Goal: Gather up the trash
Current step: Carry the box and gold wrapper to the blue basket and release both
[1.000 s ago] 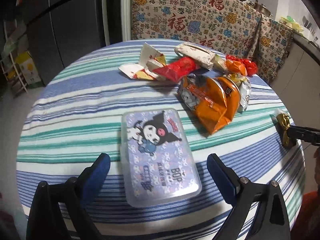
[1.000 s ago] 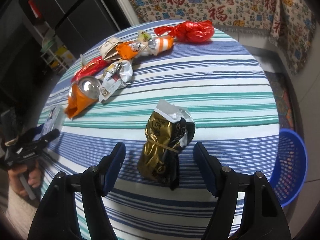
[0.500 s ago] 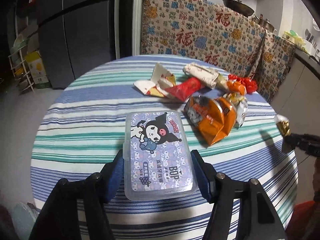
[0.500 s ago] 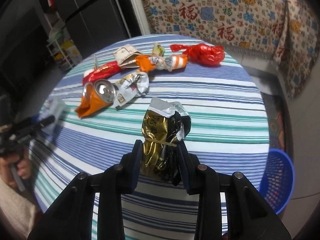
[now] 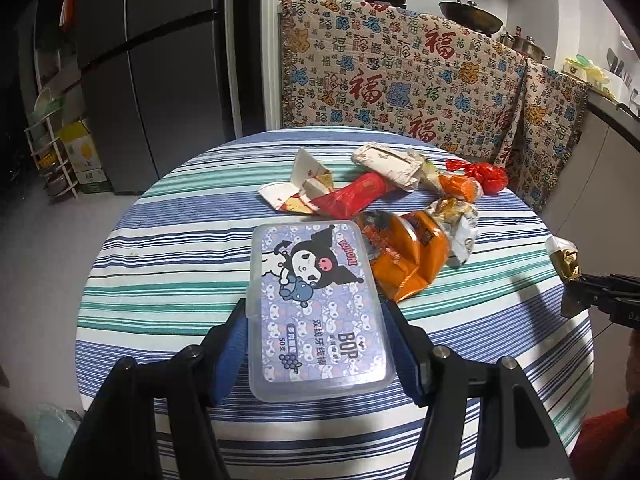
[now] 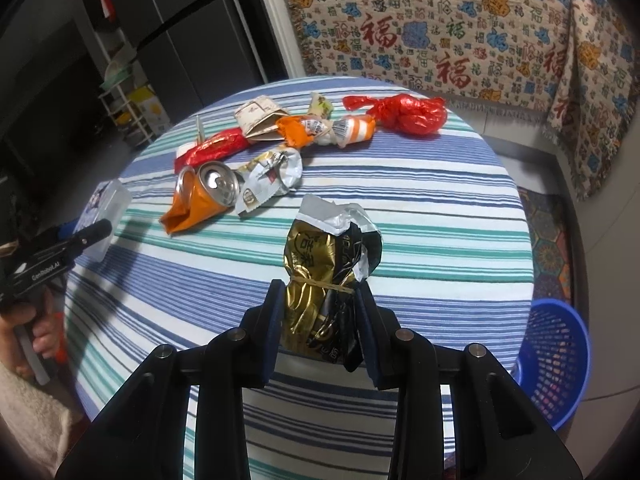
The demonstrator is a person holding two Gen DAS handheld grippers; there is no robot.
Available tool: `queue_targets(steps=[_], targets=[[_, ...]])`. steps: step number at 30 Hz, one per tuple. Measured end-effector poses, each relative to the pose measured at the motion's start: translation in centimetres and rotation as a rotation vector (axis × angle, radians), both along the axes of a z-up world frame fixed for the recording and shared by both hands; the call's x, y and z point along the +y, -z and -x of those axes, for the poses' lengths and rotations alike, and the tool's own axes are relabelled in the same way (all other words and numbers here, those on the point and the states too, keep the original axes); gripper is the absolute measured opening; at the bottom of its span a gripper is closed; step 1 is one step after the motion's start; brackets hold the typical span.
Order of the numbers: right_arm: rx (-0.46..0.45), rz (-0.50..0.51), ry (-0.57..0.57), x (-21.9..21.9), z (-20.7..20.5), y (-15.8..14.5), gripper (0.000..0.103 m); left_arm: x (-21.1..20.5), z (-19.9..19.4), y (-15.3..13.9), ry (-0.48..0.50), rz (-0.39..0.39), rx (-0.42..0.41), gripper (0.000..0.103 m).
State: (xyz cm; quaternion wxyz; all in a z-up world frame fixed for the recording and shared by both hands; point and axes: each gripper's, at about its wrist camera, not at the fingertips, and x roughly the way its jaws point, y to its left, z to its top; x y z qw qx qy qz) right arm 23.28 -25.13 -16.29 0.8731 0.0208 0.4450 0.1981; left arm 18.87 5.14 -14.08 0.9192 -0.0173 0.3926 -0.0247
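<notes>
My left gripper (image 5: 314, 326) is shut on a clear plastic floss-pick box (image 5: 314, 304) with a cartoon lid, held just above the striped round table (image 5: 160, 264). My right gripper (image 6: 320, 312) is shut on a crumpled gold and black foil bag (image 6: 324, 280) tied with a rubber band, lifted off the cloth. From the left wrist the bag (image 5: 564, 256) shows at the right edge. From the right wrist the box (image 6: 106, 208) shows at the left edge.
Several pieces of trash lie across the far half of the table: a crushed orange can (image 6: 204, 196), a silver wrapper (image 6: 272, 176), a red wrapper (image 6: 212, 150), a red plastic bag (image 6: 408, 114). A blue basket (image 6: 556, 356) stands on the floor at the right.
Both grippers went from open around their objects to shut on them. Each then lifted its object slightly off the table.
</notes>
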Motion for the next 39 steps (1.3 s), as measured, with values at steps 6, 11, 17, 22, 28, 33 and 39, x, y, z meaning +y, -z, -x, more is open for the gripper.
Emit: queue_targets(steps=[6, 11, 17, 22, 28, 33, 39], targets=[[-0.008, -0.011, 0.013, -0.8, 0.3, -0.4, 0.035, -2.8, 0.3, -0.8, 0.062, 0.024, 0.003, 0.065], [-0.036, -0.034, 0.046, -2.8, 0.6, -1.6, 0.035, -6.9, 0.4, -1.4, 0.149, 0.057, 0.016, 0.065], [-0.071, -0.03, 0.143, -8.4, 1.3, -3.5, 0.035, -13.5, 0.3, -3.4, 0.27, 0.089, 0.01, 0.065], [-0.076, 0.014, 0.254, -15.0, 2.4, -5.0, 0.035, -21.3, -0.2, -4.5, 0.403, 0.107, 0.012, 0.065], [-0.036, 0.092, 0.373, -22.5, 2.4, -4.4, 0.035, -31.3, -1.7, -4.2, 0.554, 0.11, 0.042, 0.065], [0.009, 0.089, 0.468, -28.1, 2.2, -1.9, 0.035, -37.7, -3.2, -2.5, 0.622, 0.117, 0.069, 0.065], [0.043, 0.026, 0.543, -32.8, 2.7, 0.9, 0.035, -43.2, -3.9, 0.6, 0.675, 0.105, 0.113, 0.065]])
